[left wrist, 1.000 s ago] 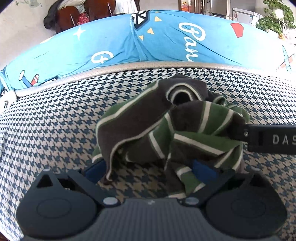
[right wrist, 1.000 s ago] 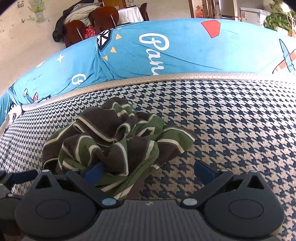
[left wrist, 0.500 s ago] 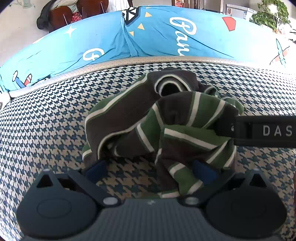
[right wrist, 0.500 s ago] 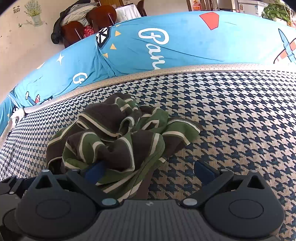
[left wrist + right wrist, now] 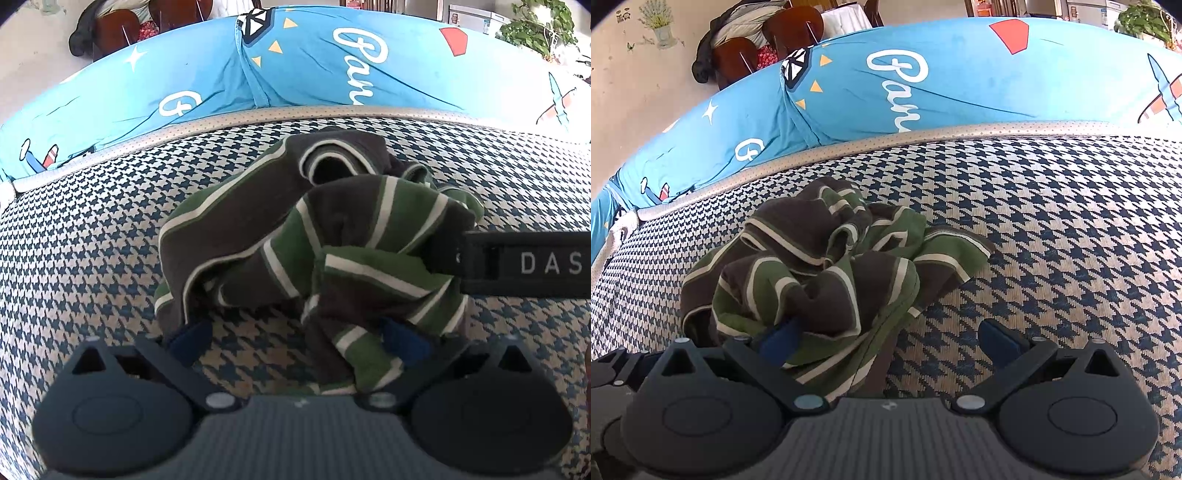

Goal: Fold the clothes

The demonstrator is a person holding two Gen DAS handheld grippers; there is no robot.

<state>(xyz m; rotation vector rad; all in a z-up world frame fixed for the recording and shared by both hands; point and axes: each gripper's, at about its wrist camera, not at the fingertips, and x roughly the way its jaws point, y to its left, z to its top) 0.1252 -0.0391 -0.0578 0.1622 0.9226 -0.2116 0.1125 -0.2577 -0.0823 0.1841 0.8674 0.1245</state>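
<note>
A crumpled garment (image 5: 280, 236) striped green, brown and white lies bunched on the houndstooth surface (image 5: 92, 240). My left gripper (image 5: 295, 338) is open at its near edge, and a hanging fold covers the right blue pad (image 5: 404, 341). One black finger (image 5: 517, 264) of the other gripper reaches in from the right and touches the cloth. In the right wrist view the garment (image 5: 820, 269) sits left of centre. My right gripper (image 5: 888, 338) is open; its left pad (image 5: 779, 338) is tucked against the cloth and its right pad (image 5: 997, 339) is over bare surface.
A blue printed cover (image 5: 295, 74) runs along the far side behind a beige piped edge (image 5: 923, 138). Wooden chairs with clothes on them (image 5: 757, 48) stand beyond it. Houndstooth surface (image 5: 1071, 240) spreads to the right of the garment. The left gripper's body (image 5: 613, 369) shows at the lower left.
Both grippers have edged a little closer to the garment, which now fills more of each view. Both stay open and the cloth lies much as before.
</note>
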